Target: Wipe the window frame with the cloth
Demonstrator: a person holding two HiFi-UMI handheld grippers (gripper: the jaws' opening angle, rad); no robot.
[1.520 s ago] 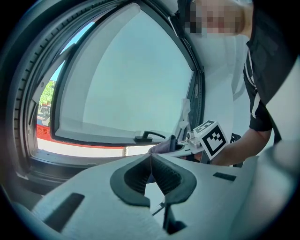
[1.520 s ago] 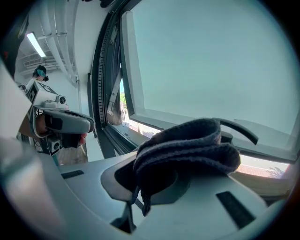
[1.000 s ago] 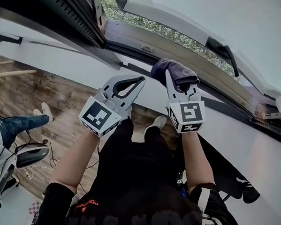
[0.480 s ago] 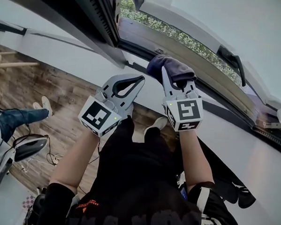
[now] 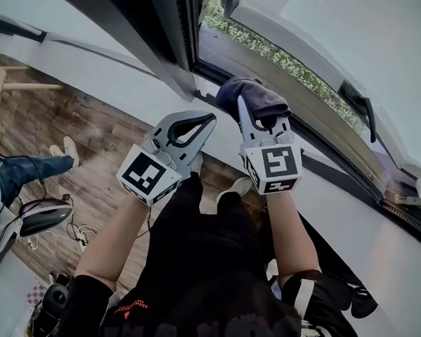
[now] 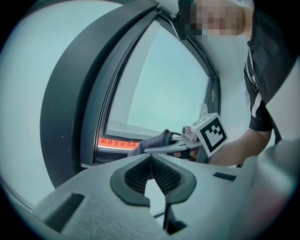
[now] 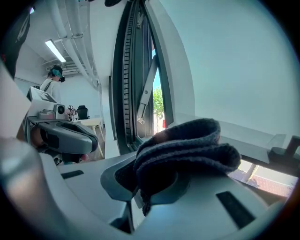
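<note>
The right claw [image 5: 261, 119] pinches the folded dark cloth [image 5: 255, 96] and holds it at the lower corner of the window frame [image 5: 177, 29]. The left claw [image 5: 207, 120] is pressed together on nothing, just beside the right one.

dark grey cloth [image 5: 255, 101], folded into a thick bunch, clamped in the right gripper [image 5: 258, 124] and pressed up near the dark window frame [image 5: 324, 145], whose sash is swung open.
</note>
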